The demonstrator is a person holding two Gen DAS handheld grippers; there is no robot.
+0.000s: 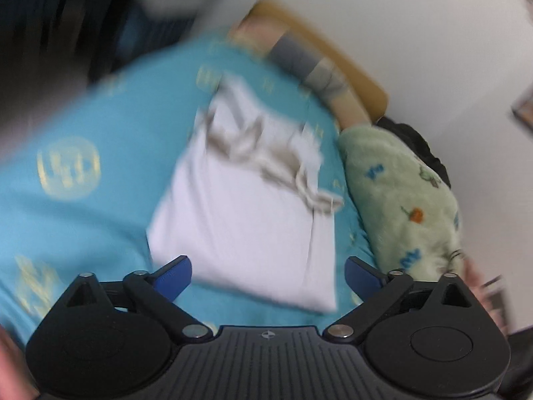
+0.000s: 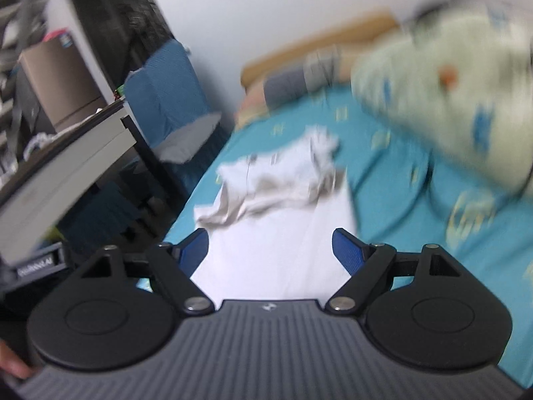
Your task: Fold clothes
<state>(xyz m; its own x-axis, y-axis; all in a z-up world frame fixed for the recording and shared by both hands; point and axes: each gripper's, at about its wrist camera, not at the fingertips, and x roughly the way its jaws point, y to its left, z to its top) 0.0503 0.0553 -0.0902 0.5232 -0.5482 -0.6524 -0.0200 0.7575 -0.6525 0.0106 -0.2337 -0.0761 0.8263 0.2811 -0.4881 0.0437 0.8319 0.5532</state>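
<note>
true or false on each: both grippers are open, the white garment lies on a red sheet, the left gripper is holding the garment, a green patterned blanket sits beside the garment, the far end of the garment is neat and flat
1. Both grippers are open. True: the left gripper and the right gripper each have their fingers spread wide.
2. The white garment lies on a red sheet. False: the bed sheet is turquoise with yellow motifs.
3. The left gripper holds the garment. False: nothing is pinched between its fingers.
4. A green patterned blanket lies beside the garment. True.
5. The garment's far end is neat and flat. False: it is bunched and crumpled there.
</note>
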